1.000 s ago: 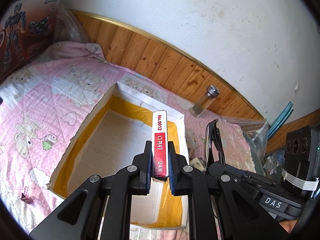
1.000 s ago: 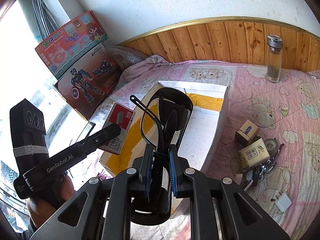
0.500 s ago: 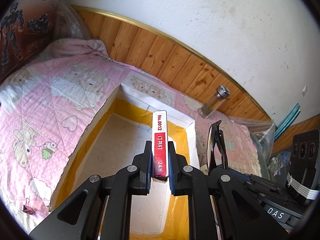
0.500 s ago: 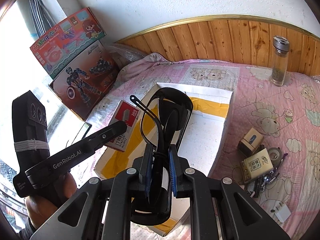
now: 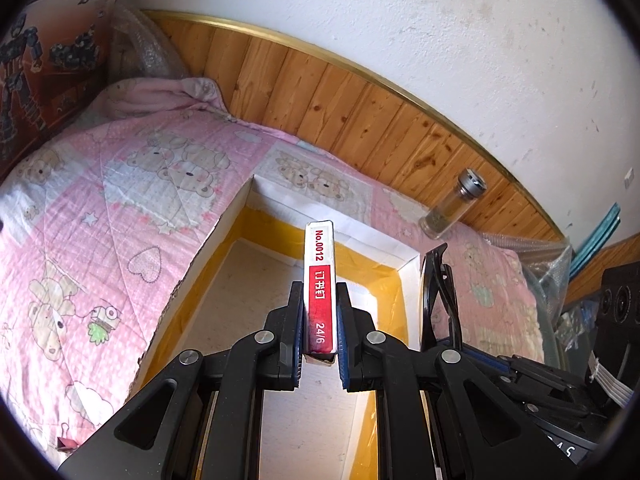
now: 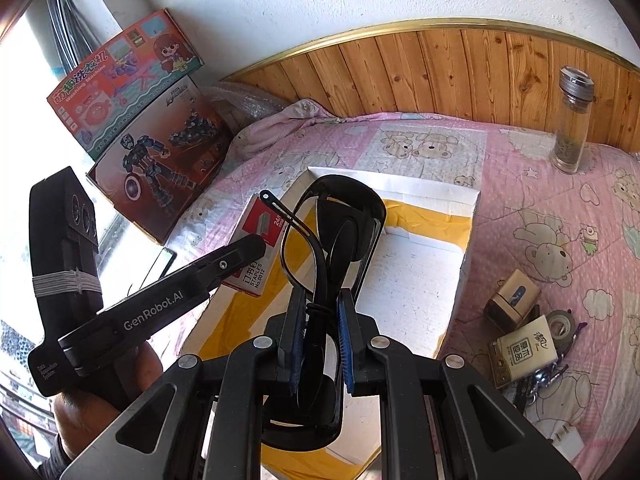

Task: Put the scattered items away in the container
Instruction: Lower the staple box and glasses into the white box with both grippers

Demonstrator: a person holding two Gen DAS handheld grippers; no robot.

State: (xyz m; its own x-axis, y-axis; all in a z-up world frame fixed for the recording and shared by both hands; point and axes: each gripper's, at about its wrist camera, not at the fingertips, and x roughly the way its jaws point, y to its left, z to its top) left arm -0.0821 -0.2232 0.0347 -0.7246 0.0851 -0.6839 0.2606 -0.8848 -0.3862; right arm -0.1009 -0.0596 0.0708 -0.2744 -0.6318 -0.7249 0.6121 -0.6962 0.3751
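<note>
Carrying two items toward the container, the person holds both grippers above an open white box [image 5: 332, 216] that lies on a pink quilt [image 5: 100, 240]. The left gripper [image 5: 319, 312] is clamped on a slim red-and-white staple box [image 5: 319, 280], held on edge over the container's interior; the right gripper [image 6: 322, 320] is pinched on folded black glasses [image 6: 340, 236], also over the box. By the look of it the task is at an early-to-middle stage: the container's visible floor appears bare, both carried items are not yet released, and a cluster remains on the quilt to the right, including a small brown carton [image 6: 512, 300], a cream carton [image 6: 524, 350], a tape roll [image 6: 562, 324] and some metal pieces too small to identify. The container has rigid, foam-like white walls lined with glossy yellow tape; the glasses are smooth plastic with thin curved arms; the quilt is soft and stitched. A glass bottle [image 6: 570, 120] with a metal cap stands upright by the wooden panelling.
</note>
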